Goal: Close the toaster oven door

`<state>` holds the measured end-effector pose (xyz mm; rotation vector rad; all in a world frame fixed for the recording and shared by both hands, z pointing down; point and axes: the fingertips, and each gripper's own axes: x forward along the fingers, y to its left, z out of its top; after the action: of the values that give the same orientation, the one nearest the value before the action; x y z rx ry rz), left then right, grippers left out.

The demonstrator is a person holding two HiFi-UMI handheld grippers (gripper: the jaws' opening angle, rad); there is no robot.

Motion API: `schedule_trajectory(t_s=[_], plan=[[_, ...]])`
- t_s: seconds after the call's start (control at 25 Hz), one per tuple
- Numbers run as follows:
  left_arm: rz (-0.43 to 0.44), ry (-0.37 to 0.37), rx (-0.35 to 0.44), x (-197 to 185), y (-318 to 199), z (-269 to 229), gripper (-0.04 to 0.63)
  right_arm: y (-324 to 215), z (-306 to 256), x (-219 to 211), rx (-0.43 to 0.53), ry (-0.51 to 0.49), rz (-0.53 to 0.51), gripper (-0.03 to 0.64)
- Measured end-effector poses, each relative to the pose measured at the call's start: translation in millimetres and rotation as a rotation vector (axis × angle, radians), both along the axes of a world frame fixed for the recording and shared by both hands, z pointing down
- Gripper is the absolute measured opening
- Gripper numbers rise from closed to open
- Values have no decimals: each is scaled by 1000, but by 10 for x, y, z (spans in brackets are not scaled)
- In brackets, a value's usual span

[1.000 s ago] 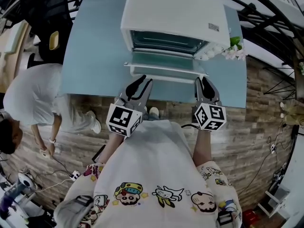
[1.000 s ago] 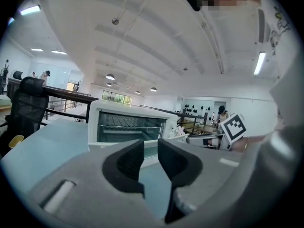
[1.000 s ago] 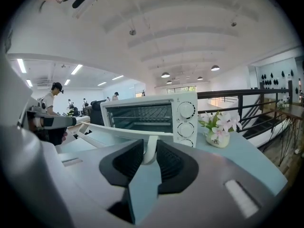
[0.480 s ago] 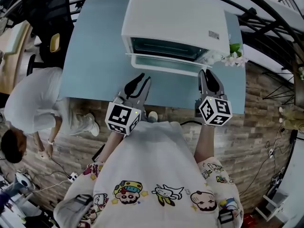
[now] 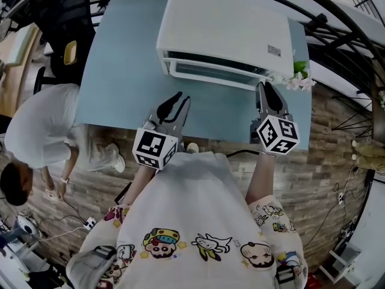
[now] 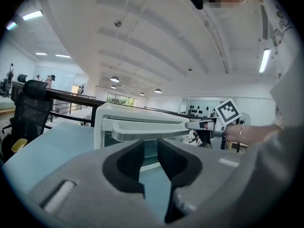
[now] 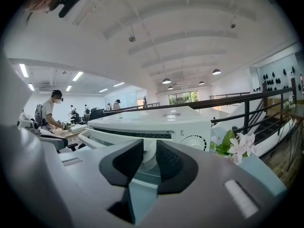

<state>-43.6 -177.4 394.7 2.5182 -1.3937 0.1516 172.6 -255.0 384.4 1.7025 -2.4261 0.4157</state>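
The white toaster oven (image 5: pixel 225 26) stands at the back of the light blue table (image 5: pixel 120 71). Its door (image 5: pixel 216 74) is tilted up, almost against the front, with a narrow dark gap above it. My right gripper (image 5: pixel 267 86) is at the door's right end, tips touching its edge, jaws open with nothing between them. The left gripper view shows that right gripper (image 6: pixel 202 124) meeting the door handle (image 6: pixel 147 129). My left gripper (image 5: pixel 182 98) hangs back from the oven, open and empty. In the right gripper view the oven's dial (image 7: pixel 192 141) sits just beyond the jaws.
White flowers (image 5: pixel 295 77) lie at the oven's right corner, close to my right gripper. A person in white (image 5: pixel 36 131) crouches on the wooden floor at the left. A black chair (image 5: pixel 60 17) stands past the table's left edge, and a dark railing (image 5: pixel 337 35) runs at the right.
The oven door has swung up from lying flat open to nearly closed. My right gripper moved forward with it. The left gripper stayed back.
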Motion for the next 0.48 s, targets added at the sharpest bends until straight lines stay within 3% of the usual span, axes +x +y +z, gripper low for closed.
schedule_trajectory(t_s=[0.48], plan=[[-7, 5, -15, -31, -90, 39, 83, -261, -42, 3, -18, 1, -4, 98]])
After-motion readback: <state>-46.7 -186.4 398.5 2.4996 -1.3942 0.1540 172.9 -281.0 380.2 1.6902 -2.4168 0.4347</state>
